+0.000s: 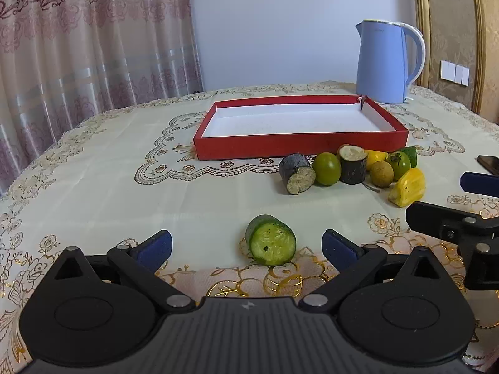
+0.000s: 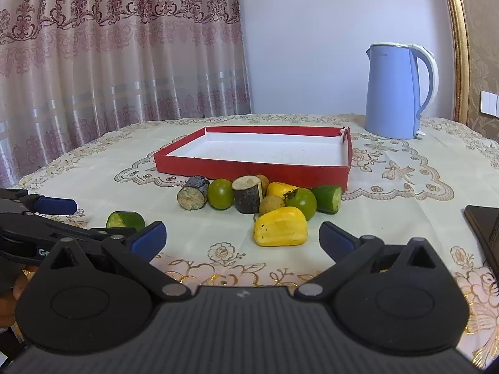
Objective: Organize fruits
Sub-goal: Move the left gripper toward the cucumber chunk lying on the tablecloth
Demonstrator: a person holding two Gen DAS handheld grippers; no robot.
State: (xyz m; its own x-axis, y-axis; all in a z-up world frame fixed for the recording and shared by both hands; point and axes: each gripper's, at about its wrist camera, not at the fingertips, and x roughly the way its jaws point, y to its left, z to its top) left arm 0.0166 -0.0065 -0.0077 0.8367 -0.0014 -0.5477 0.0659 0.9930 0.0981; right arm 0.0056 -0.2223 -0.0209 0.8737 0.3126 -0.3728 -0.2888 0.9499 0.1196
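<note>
The left gripper point(image 1: 246, 247) sits low over the tablecloth point(image 1: 109, 187) with its blue-tipped fingers spread wide and nothing between them. Just ahead of its fingertips, roughly centred in the gap, a cut piece of cucumber point(image 1: 270, 240) lies on its side with the pale green cut face turned toward the camera. The right gripper point(image 2: 241, 237) is likewise spread wide and holds nothing. Just beyond its fingers lies a yellow fruit piece point(image 2: 280, 227), resting on the cloth.

Behind that yellow piece is a tight cluster of produce, pieces touching or nearly so: a dark cylinder lying down point(image 2: 193, 197) at the left end, a round green fruit point(image 2: 220, 194) beside it, a dark cylinder standing upright point(image 2: 248, 194) with its pale cut top showing, a small brown round fruit point(image 2: 270, 204), a green tomato point(image 2: 301, 202) with a dried stem, a second yellow piece point(image 2: 279, 189) behind these, and another cucumber chunk point(image 2: 329, 198) at the right end.

Just behind the cluster is a shallow red box point(image 2: 249, 170) with a white inside, holding nothing. A dark flat object point(image 2: 483, 227) lies at the right edge of the table. Farther back on the right stands a blue kettle point(image 2: 394, 93), and a patterned curtain point(image 2: 109, 62) hangs behind the table on the left.
</note>
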